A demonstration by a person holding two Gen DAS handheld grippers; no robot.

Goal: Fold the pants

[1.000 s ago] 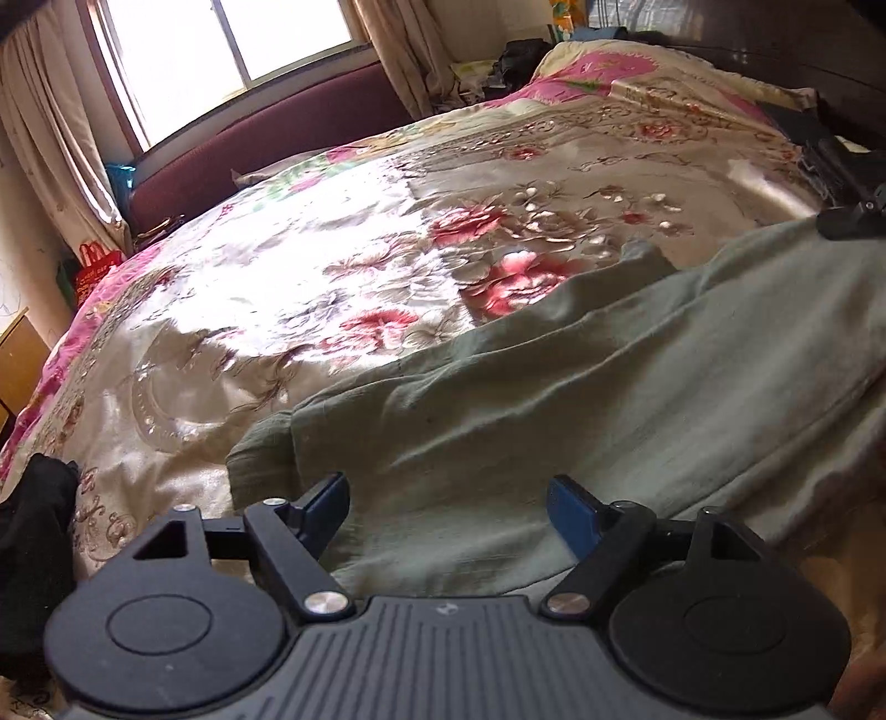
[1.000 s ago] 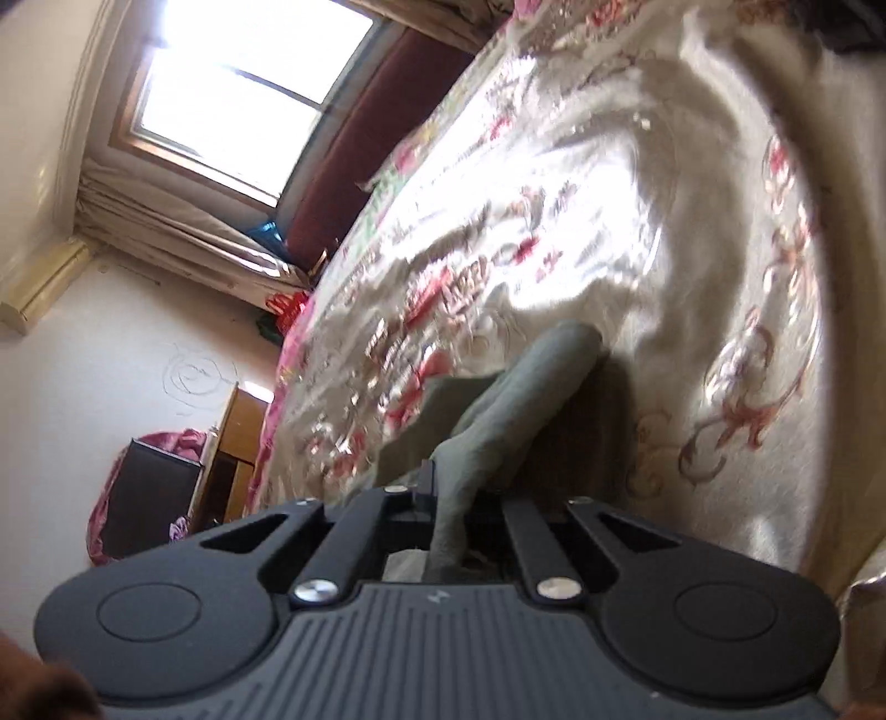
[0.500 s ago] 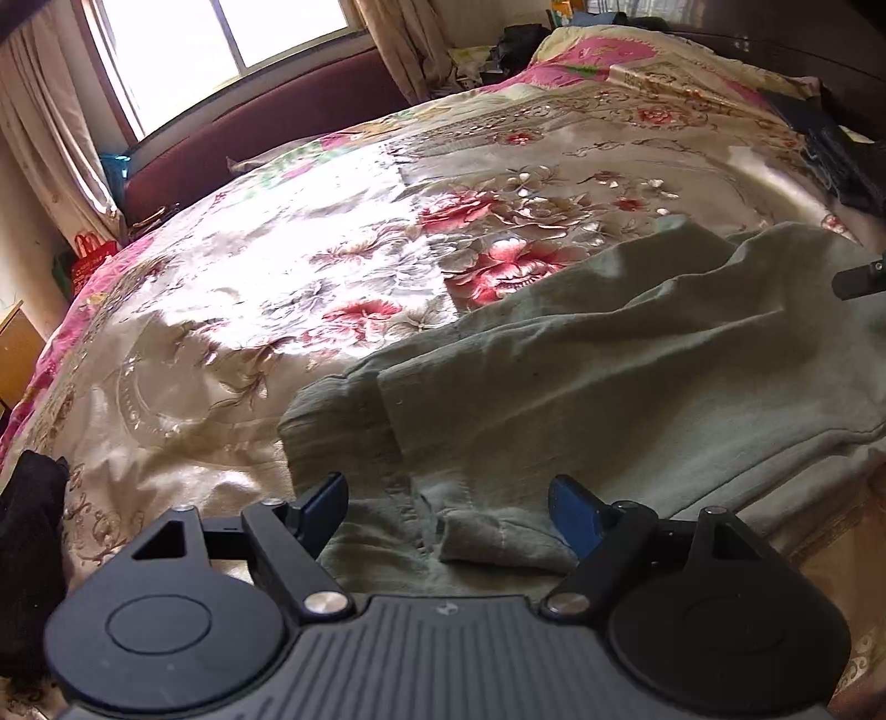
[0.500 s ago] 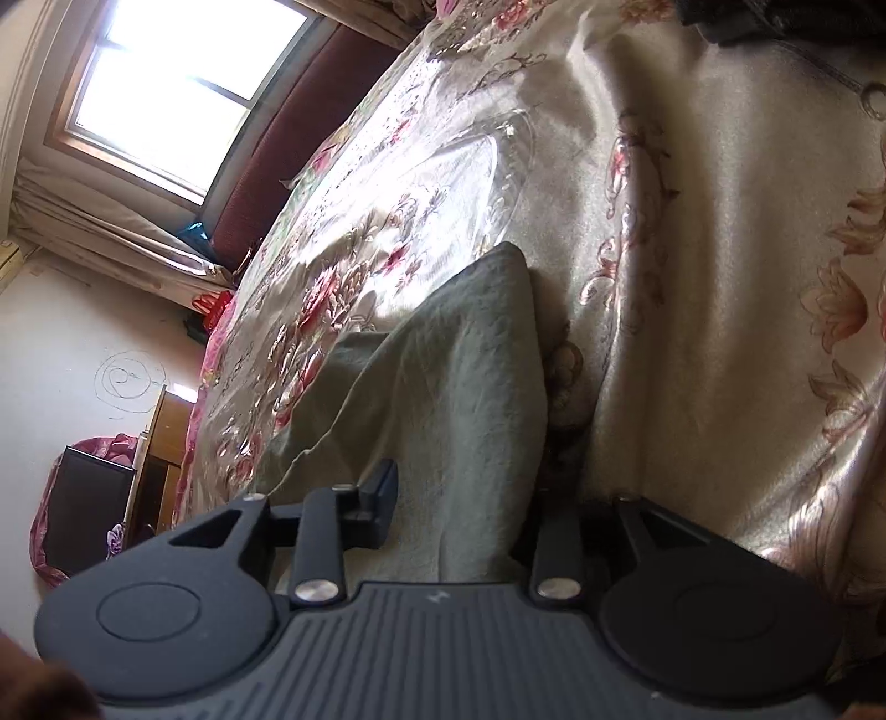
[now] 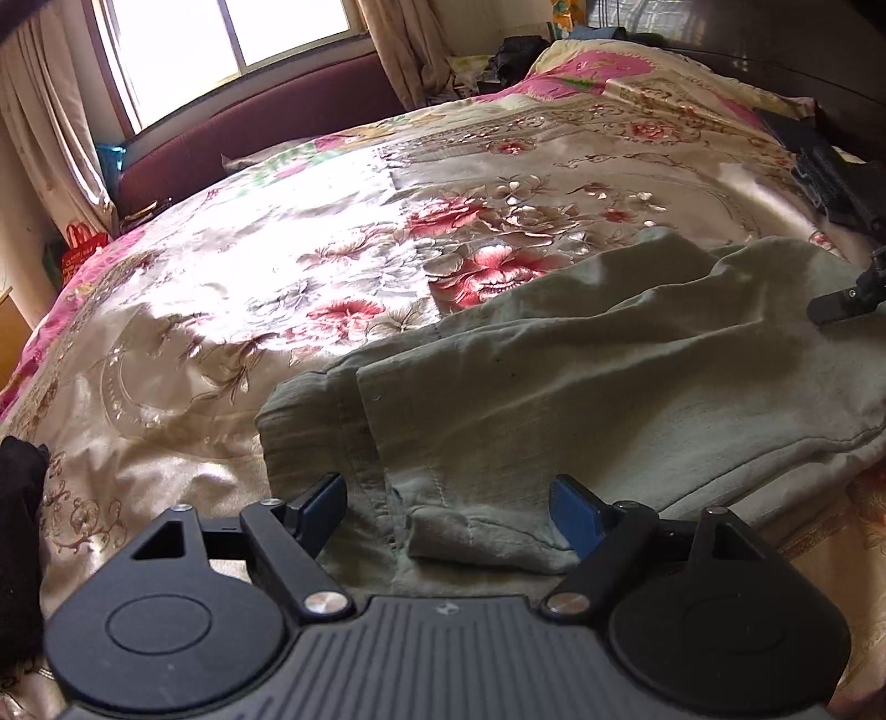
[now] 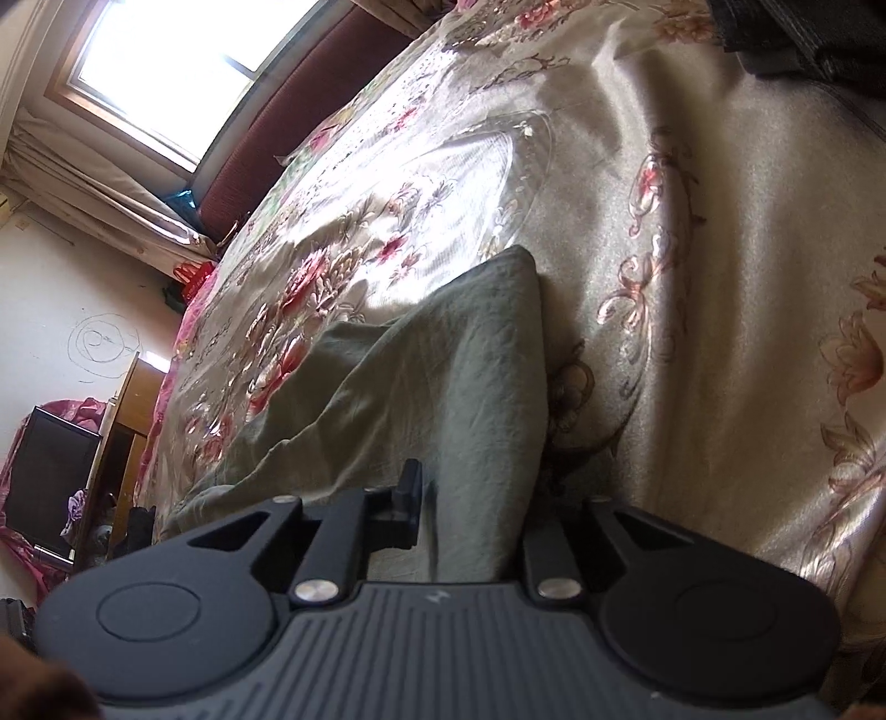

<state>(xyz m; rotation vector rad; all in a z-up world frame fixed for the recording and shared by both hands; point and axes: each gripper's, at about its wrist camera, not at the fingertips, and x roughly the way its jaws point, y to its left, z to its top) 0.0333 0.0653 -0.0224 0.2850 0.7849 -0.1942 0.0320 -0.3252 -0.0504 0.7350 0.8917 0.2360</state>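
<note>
floral bedspread [image 5: 232,310] under green pants [image 5: 581,387] lying crosswise before both tools

nearest, the left tool [image 5: 448,498] stands wide open and empty right over the waistband end; the pants' long axis runs rightward to the legs, where the right tool [image 6: 476,509], its jaws apart and gripping nothing, sits over the hem end. dark clothes [image 5: 841,183] lie farther off, window [image 5: 232,44] beyond.

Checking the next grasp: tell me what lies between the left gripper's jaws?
In the left wrist view, the left gripper has its jaws wide open, and between them lies the waistband end of the green pants, bunched on the floral bedspread.
</note>
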